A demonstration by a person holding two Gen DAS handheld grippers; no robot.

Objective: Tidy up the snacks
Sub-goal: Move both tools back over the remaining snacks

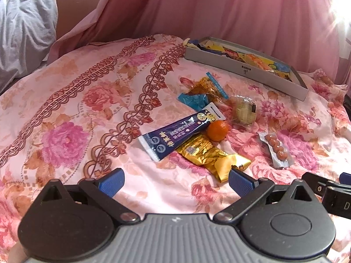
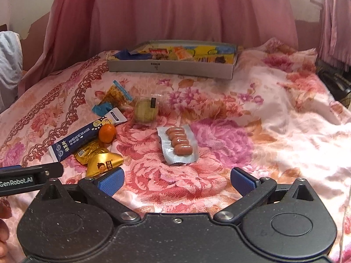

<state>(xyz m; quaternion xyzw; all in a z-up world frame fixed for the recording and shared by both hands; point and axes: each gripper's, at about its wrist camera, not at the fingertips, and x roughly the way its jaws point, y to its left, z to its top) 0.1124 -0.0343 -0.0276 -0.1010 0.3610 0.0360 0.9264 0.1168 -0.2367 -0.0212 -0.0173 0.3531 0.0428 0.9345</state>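
Loose snacks lie on a floral bedspread: a dark blue stick pack (image 1: 182,131) (image 2: 85,134), a small orange (image 1: 217,130) (image 2: 107,133), a gold packet (image 1: 210,156) (image 2: 98,156), a sausage pack (image 1: 275,149) (image 2: 178,145), a clear-wrapped round cake (image 1: 244,109) (image 2: 145,109), an amber bag (image 1: 208,87) (image 2: 117,96) and a light blue wrapper (image 1: 193,99) (image 2: 102,107). A grey box (image 1: 241,68) (image 2: 171,66) at the back holds several packets. My left gripper (image 1: 176,183) is open just short of the gold packet. My right gripper (image 2: 176,180) is open just before the sausage pack.
Pink curtains (image 2: 175,11) hang behind the bed. A grey-white bundle of cloth (image 1: 24,32) lies at the far left. The right gripper's body (image 1: 329,190) shows at the left wrist view's right edge; the left gripper's arm (image 2: 28,178) crosses the right wrist view's left.
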